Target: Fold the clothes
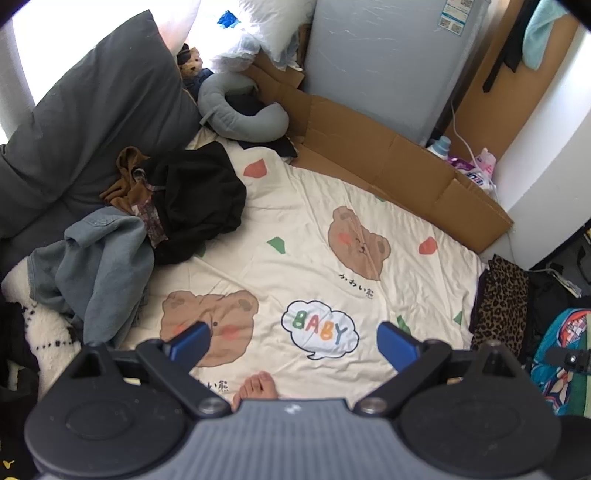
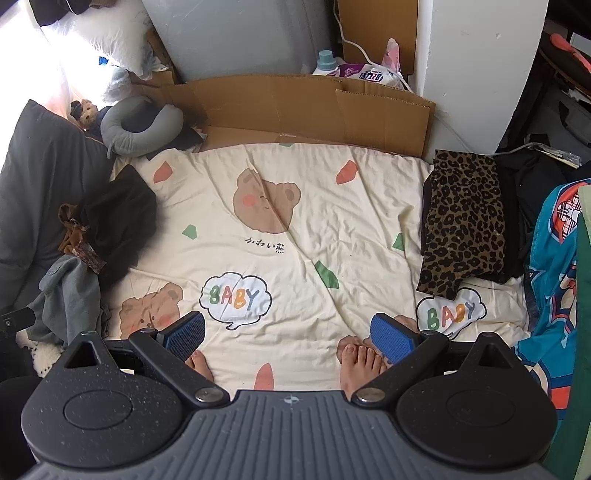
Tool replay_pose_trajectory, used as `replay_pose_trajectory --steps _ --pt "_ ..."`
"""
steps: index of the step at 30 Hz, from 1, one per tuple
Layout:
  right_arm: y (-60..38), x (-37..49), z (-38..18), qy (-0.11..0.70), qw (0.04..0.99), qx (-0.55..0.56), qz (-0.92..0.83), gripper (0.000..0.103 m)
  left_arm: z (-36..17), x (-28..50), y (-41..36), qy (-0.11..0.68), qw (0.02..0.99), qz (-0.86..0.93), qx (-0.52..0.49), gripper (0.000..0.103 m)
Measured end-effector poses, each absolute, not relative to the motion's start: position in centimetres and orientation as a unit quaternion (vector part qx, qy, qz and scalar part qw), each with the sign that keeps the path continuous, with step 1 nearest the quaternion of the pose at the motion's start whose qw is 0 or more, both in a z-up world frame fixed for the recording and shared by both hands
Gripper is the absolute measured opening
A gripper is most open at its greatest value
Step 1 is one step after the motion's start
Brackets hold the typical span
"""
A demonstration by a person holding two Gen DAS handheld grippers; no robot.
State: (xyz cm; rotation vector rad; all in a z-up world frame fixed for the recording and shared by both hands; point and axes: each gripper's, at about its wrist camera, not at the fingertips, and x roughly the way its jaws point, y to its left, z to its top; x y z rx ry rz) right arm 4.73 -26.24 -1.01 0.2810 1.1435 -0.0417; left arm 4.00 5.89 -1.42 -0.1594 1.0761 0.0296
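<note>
I've got both the left gripper (image 1: 293,341) and right gripper (image 2: 288,332) spread wide, empty, above the cream bear-print bedsheet (image 2: 295,229); rumpled black garment (image 1: 199,206) heaped at its left edge, folded leopard-print cloth (image 2: 465,221) at its right.

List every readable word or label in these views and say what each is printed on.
"BABY": speech-bubble print on the cream bear-patterned bedsheet, and again in a second bubble.
"かわい熊": black script under the sheet's brown bear face.
White sticker on the grey cabinet: too small.
Purple-white detergent pouch: blurred.

Bear-print sheet (image 2: 295,206), grey neck pillow (image 2: 142,123), cardboard (image 2: 314,107), detergent bottle (image 2: 325,62).
</note>
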Motion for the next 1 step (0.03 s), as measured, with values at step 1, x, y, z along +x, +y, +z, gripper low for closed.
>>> replay_pose_trajectory --steps 1 --pt "-26.27 4.73 -1.00 0.539 0.831 0.133 -0.020 0.100 -1.42 3.99 5.89 0.512 0.856 0.014 -0.077 0.098"
